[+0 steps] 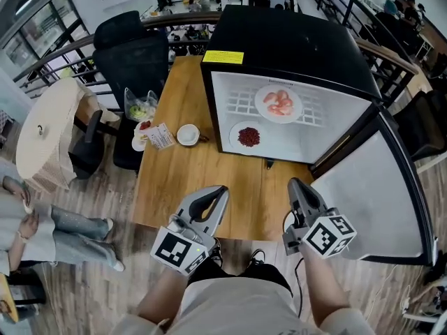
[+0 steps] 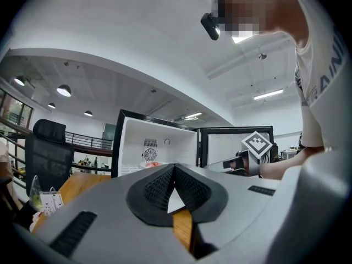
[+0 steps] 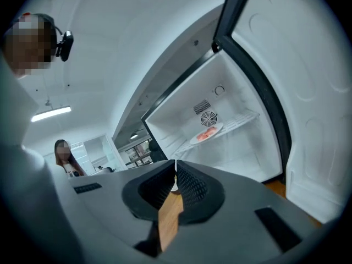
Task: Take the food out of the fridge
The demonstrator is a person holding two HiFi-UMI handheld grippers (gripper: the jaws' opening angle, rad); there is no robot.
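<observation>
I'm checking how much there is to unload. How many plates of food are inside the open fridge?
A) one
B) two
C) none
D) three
B: inside the fridge, a plate of pink food sits on the wire shelf, and a plate of dark red food sits below it.

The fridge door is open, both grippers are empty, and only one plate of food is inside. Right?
Not quite: the head view shows two plates inside, pink food on the shelf and red food below. The door open, left gripper and right gripper empty: correct.
</observation>
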